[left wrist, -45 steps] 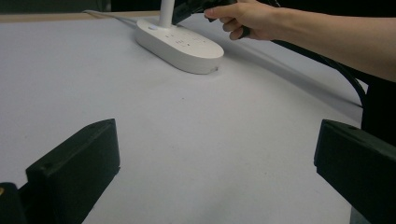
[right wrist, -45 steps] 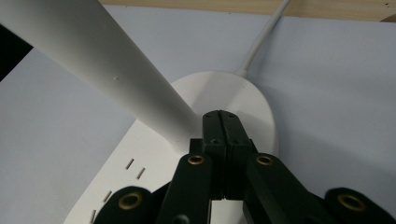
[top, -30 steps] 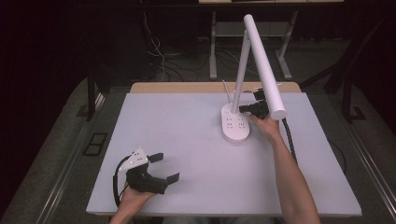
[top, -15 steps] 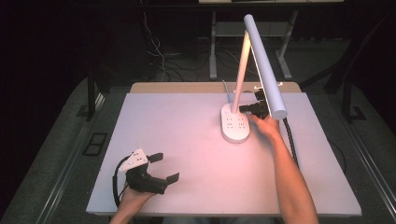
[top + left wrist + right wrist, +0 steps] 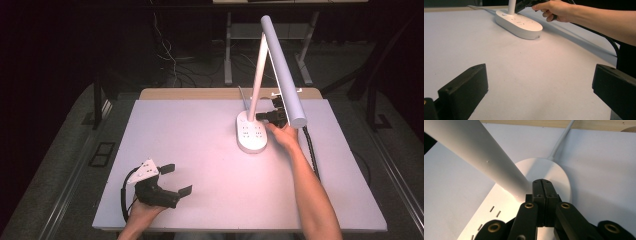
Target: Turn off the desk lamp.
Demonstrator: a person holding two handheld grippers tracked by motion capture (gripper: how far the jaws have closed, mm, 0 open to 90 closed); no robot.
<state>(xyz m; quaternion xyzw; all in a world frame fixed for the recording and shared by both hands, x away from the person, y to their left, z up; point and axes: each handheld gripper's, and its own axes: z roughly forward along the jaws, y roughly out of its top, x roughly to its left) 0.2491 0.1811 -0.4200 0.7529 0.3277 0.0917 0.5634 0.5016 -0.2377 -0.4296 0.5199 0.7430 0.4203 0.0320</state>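
Right gripper tip at lamp base, likely a button press

Basically I'm working a white table [image 5: 200, 150] with one desk lamp [image 5: 272, 65] on it, standing at the far right part of the top. Its long tube head slants down toward my side, and its stem rises from the oval base [image 5: 251, 132], which carries socket slots. A white cord [image 5: 562, 138] leaves the back of the base.

My right gripper [image 5: 272, 116] sits at the far end of the base, just beside the foot of the stem [image 5: 509, 180]. Jaws pressed flat together, nothing between them; the closed tip hangs over, maybe touching, the round end of the base. Contact I can't confirm.

My left gripper [image 5: 172, 179] rests near the table's near left edge, well apart from the lamp, jaws spread wide, empty.

My read: switch-press step, tip used as a poker. Next move calls for a short straight push down on the base, then lift off, without nudging the stem.
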